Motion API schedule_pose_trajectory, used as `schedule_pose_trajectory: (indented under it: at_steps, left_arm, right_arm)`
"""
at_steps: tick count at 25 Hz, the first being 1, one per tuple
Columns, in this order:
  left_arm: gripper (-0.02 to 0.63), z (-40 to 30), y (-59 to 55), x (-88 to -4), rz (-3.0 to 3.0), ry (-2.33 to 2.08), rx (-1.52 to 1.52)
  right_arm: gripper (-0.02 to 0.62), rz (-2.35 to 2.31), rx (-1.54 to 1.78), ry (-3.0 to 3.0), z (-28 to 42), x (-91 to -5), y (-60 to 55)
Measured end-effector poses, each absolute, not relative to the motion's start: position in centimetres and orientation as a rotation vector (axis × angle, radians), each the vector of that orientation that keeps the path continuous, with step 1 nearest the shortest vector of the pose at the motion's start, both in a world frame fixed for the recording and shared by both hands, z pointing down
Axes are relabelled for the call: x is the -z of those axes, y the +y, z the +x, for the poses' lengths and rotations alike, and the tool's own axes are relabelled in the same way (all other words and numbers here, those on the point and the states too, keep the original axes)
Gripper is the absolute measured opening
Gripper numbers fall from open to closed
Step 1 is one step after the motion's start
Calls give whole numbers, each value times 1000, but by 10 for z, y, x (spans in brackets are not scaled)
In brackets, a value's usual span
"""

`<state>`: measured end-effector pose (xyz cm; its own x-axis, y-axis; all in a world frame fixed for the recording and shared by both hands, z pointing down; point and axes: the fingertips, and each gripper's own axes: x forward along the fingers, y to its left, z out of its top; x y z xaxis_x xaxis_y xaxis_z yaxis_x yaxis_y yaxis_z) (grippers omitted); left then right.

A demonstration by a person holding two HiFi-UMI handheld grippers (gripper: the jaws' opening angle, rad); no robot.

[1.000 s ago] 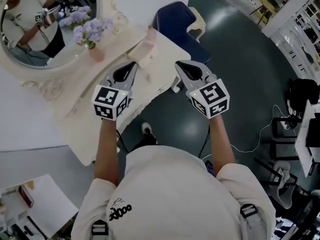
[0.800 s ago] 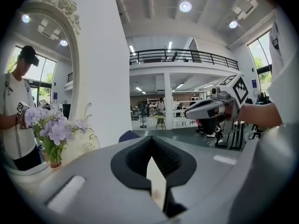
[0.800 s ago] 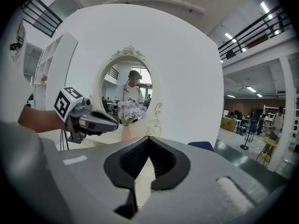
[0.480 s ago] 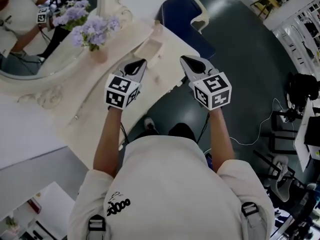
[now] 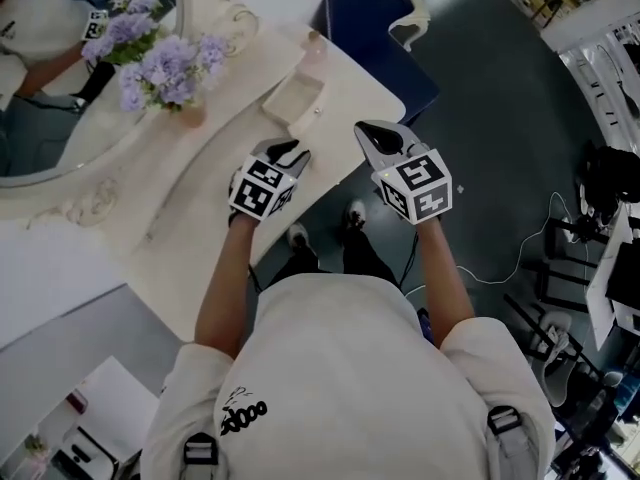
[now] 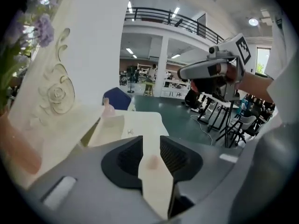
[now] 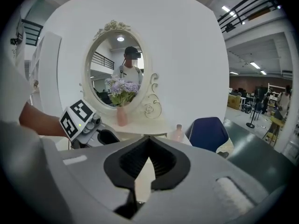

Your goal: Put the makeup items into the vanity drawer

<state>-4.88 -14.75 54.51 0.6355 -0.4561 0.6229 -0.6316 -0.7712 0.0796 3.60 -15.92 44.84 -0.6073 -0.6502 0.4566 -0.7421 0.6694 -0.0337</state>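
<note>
The cream vanity table (image 5: pixel 200 218) carries a pale open tray (image 5: pixel 295 98) and a small pink bottle (image 5: pixel 314 50) near its right end. My left gripper (image 5: pixel 290 152) hovers over the table's front edge, just short of the tray. Its jaws are opening, and through the gap (image 6: pixel 151 140) only the tabletop shows, with nothing between them. The tray (image 6: pixel 111 129) and bottle (image 6: pixel 108 110) lie ahead of it. My right gripper (image 5: pixel 366 131) hangs beside the table's right edge, over the floor, with its tips together (image 7: pixel 148 142) and nothing in them. No drawer front is visible.
An oval mirror (image 5: pixel 60 88) stands at the back left, with purple flowers in a pink vase (image 5: pixel 165 68) before it. A blue chair (image 5: pixel 370 23) sits beyond the table's right end. Dark floor with cables (image 5: pixel 500 268) lies to the right.
Both grippers have drawn back toward the table's front edge and sit lower in the head view. The left gripper's jaws have parted. The head view has shifted, so the mirror sits farther left.
</note>
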Motion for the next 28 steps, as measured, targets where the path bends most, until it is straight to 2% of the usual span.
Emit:
schedule_pose_trajectory:
  at_steps: [5, 11, 19, 22, 28]
  left_arm:
    - [206, -38, -139, -594, 2440, -808, -950]
    - [239, -26, -132, -634, 2321, -808, -965]
    - [233, -20, -142, -658, 2258, -915, -972]
    - [170, -22, -143, -657, 2231, -934, -957]
    - [152, -27, -144, -646, 2254, -960, -953]
  right_arm:
    - [3, 1038, -403, -2484, 42, -474, -170]
    - [3, 936, -518, -2471, 51, -510, -178]
    - [3, 875, -573, -2393, 66, -543, -183]
    - [3, 875, -603, -2367, 70, -551, -188]
    - [3, 864, -610, -2390, 62, -549, -195]
